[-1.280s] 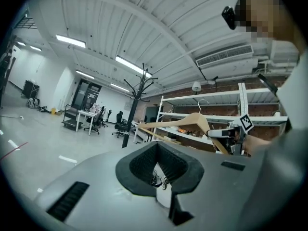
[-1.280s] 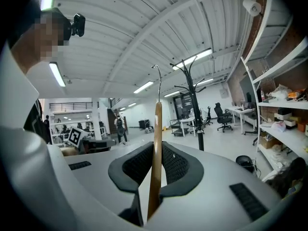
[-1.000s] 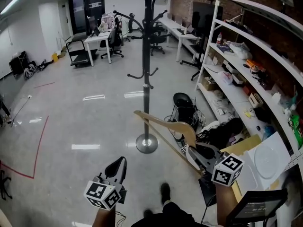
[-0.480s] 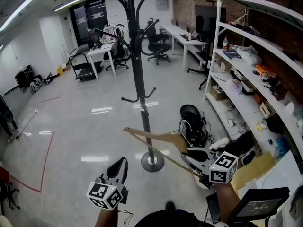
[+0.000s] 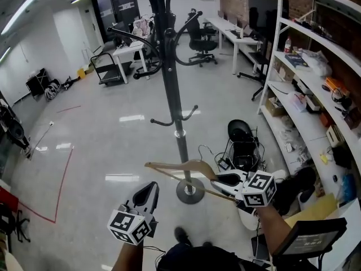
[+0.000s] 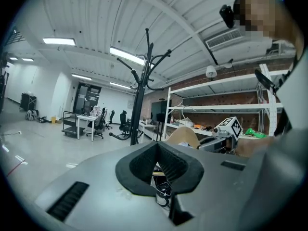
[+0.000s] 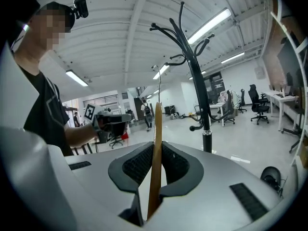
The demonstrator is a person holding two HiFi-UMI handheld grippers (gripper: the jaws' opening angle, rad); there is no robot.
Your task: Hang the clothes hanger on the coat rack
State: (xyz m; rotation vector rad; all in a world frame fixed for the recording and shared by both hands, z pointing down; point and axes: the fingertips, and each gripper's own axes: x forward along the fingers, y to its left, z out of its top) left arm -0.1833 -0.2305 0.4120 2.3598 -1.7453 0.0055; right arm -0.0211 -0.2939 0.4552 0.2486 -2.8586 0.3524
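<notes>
A tall black coat rack point(image 5: 172, 89) stands on a round base point(image 5: 190, 191) just ahead of me, with curved hooks at its top and lower hooks point(image 5: 175, 119) at mid height. My right gripper point(image 5: 224, 179) is shut on one arm of a wooden clothes hanger point(image 5: 179, 168), which lies almost level and reaches left in front of the pole. In the right gripper view the hanger point(image 7: 156, 148) stands on edge between the pads, with the rack point(image 7: 199, 85) to its right. My left gripper point(image 5: 149, 192) hangs lower left of the base, its jaws slightly apart and holding nothing.
White shelves point(image 5: 316, 66) full of clutter run along the right wall. A black stool with cables point(image 5: 243, 140) sits between shelf and rack. Desks and office chairs point(image 5: 130, 52) stand at the back. Red tape point(image 5: 62, 179) marks the floor on the left.
Both grippers and my view have moved closer to the coat rack. The hanger, still in the right gripper, has sunk and levelled out and now crosses in front of the pole.
</notes>
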